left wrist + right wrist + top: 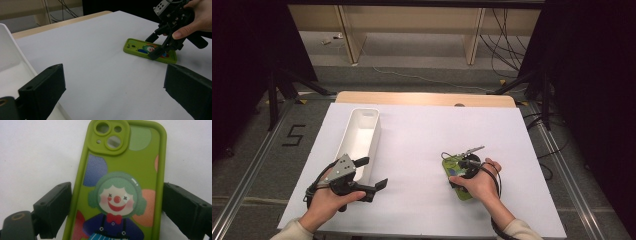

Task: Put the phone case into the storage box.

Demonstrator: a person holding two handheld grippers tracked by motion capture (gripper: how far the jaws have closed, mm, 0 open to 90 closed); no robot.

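Right gripper (117,220) straddles the green phone case (120,182) lying flat near the table's (422,135) front right corner, jaws apart and not yet clamped; left gripper (371,174), jaws apart, waits beside the empty white bin (362,131); lifting remains.

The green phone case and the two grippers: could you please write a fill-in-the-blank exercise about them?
1. The green phone case lies flat on the ____ table cover.
2. The right gripper has one jaw on each ____ of the case.
3. The left gripper is beside the white ____.
4. The case shows a ____ with a red nose.

Missing words: white; side; bin; clown
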